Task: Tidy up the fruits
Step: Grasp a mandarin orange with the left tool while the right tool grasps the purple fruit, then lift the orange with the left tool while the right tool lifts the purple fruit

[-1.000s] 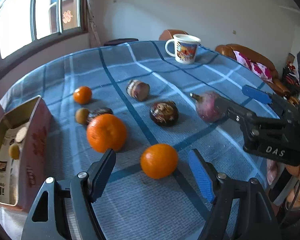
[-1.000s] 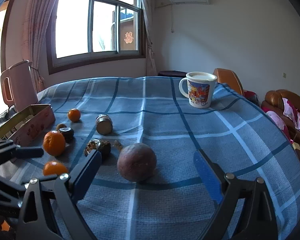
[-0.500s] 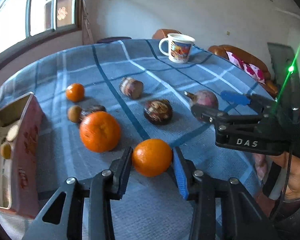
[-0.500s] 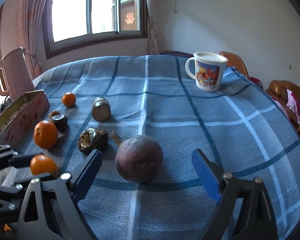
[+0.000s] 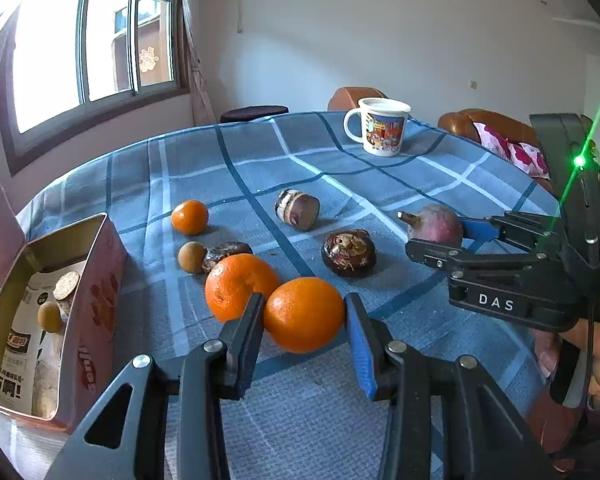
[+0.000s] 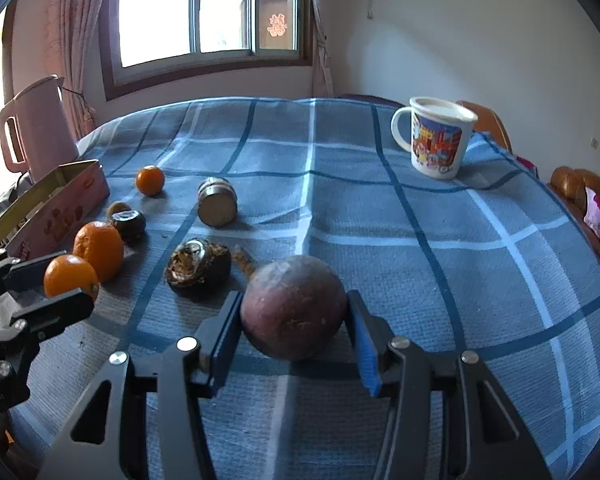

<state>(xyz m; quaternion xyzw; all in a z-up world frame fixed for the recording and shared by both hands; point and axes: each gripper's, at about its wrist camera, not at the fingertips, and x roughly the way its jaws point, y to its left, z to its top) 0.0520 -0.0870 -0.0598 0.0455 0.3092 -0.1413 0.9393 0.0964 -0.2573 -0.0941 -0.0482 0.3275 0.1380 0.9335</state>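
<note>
Two hand-held grippers work side by side over a table draped in a blue checked cloth (image 6: pixel 440 216). The left gripper (image 5: pixel 304 316) has its black and blue pads pressed against the sides of a smooth round orange (image 5: pixel 303 314), which sits low over the cloth; whether it rests on the cloth cannot be told. The right gripper (image 6: pixel 294 314) is closing its jaws around a dull purple-brown round fruit with a short stem (image 6: pixel 294 312), both blue pads at the fruit's flanks and seemingly touching them. Just behind the held orange, touching or nearly so, lies a larger dimpled orange (image 5: pixel 238 286). Beyond that sit a small tan round fruit (image 5: pixel 192 257) and a dark shrivelled fruit (image 5: pixel 226 251) pressed together, and farther back a small orange (image 5: pixel 189 217) on its own. Near the middle of the cloth lie a dark cracked round fruit (image 5: pixel 349 253) and a short brown cylinder on its side (image 5: pixel 297 209). An open pink tin box (image 5: pixel 100 280) stands at the left edge with printed packets and small round pieces inside. A white mug with a cartoon print (image 5: pixel 382 126) stands well apart at the far side, and a pink jug (image 6: pixel 36 132) stands behind the box.
</note>
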